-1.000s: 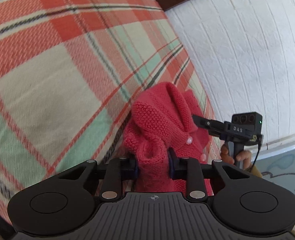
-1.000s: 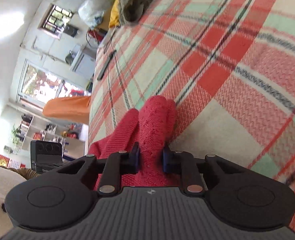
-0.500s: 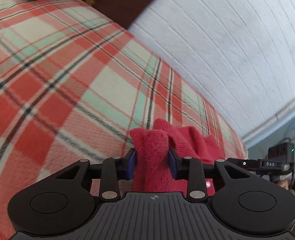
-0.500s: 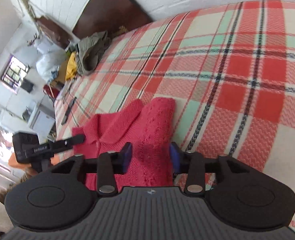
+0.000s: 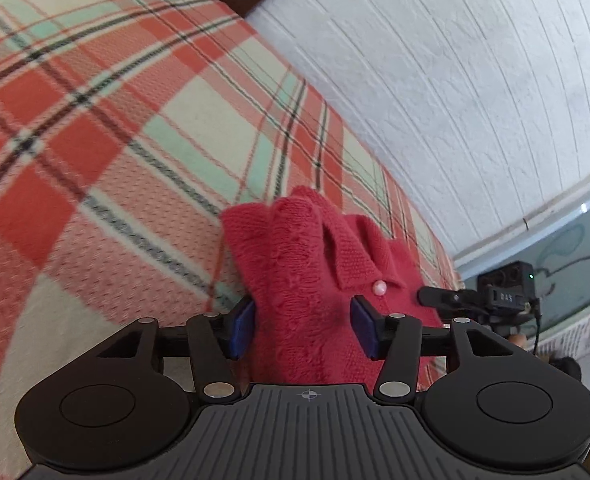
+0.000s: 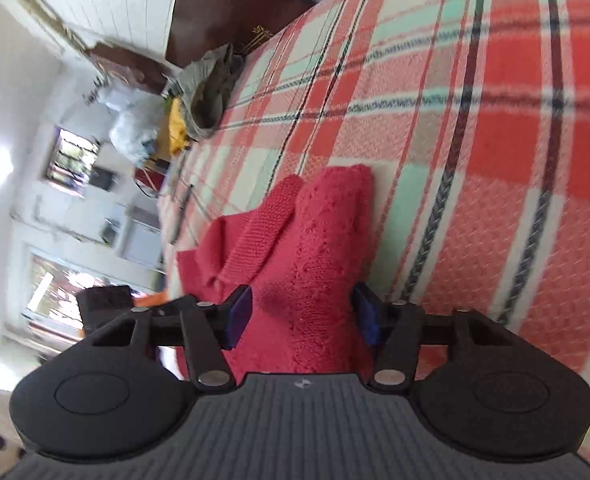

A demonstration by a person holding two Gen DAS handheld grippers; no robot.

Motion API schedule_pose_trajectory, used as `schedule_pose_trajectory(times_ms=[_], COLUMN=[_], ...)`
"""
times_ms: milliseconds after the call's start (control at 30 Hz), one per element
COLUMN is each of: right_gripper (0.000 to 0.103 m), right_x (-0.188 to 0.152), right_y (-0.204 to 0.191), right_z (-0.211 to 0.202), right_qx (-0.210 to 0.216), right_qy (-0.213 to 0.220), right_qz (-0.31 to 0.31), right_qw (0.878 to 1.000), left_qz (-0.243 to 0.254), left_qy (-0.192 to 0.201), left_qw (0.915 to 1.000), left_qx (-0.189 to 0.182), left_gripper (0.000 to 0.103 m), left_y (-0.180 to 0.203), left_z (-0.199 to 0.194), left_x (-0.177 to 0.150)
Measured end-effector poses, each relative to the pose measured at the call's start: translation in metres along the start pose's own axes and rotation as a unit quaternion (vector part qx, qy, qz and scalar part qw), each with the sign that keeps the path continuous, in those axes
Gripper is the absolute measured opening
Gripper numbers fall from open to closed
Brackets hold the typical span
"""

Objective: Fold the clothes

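While the sweater (image 5: 311, 280) lies on the bed (image 5: 95, 152), left gripper (image 5: 302, 330) and right gripper (image 6: 301, 318) straddle it, spread.

The left gripper (image 5: 303, 330) has its blue pads spread wide, with the red knitted sweater (image 5: 315, 280) lying between them on the checked blanket (image 5: 115, 140).

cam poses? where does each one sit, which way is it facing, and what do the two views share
Left wrist: on the left gripper, looking along its open fingers over the red knit cardigan and plaid bedspread toward a white wall; the right gripper shows at right.
Right wrist: on the right gripper, fingers open, facing up the bed toward a clothes pile and windows; the left gripper shows at left.
Shared: cardigan, bedspread, each other's gripper.
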State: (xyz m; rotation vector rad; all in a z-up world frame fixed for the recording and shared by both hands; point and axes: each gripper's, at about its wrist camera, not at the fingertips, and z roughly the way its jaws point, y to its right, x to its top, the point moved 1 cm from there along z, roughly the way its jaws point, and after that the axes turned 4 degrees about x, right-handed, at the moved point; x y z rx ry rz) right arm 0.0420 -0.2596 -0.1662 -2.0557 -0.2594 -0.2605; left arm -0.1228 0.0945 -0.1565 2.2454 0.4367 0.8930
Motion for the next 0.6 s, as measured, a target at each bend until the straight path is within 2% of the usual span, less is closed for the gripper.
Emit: schedule_pose_trajectory(times_ms=[33,67,100,200,333,433,600], right_gripper=[0.032,0.028,0.027,0.024,0.023,0.023,0.023], right_x=[-0.001,-0.001,-0.002,-0.007,-0.008,0.002,0.047], right_y=[0.003,0.006,0.008,-0.008,-0.038,-0.066,-0.099], right_z=[0.002,0.004,0.005,0.003,-0.003,-0.006,-0.004], right_qx=[0.010,0.020,0.029,0.015,-0.006,-0.017,-0.032], right_qy=[0.003,0.006,0.008,0.027,0.056,0.081,0.150], right_qz=[0.011,0.022,0.034,0.019,-0.012,-0.040,-0.071], right_qw=[1.000,1.000,0.999,0.999,0.998,0.996,0.986], left_qz=[0.003,0.005,-0.001,-0.026,0.011,0.037,0.101], left_qy=[-0.001,-0.003,-0.008,-0.009,0.014,0.045,0.113], left_qw=[1.0000,1.0000,1.0000,0.9996,0.9998,0.9982,0.9884], left_qx=[-0.001,-0.001,-0.001,-0.006,-0.007,-0.011,0.011], left_gripper=[0.062,0.049,0.024,0.020,0.020,0.020,0.020], left_y=[0.001,0.002,0.001,-0.002,0.015,0.028,0.053], left_z=[0.003,0.005,0.009,0.012,0.005,-0.001,-0.001], left_x=[0.000,0.000,0.001,0.005,0.021,0.049,0.117])
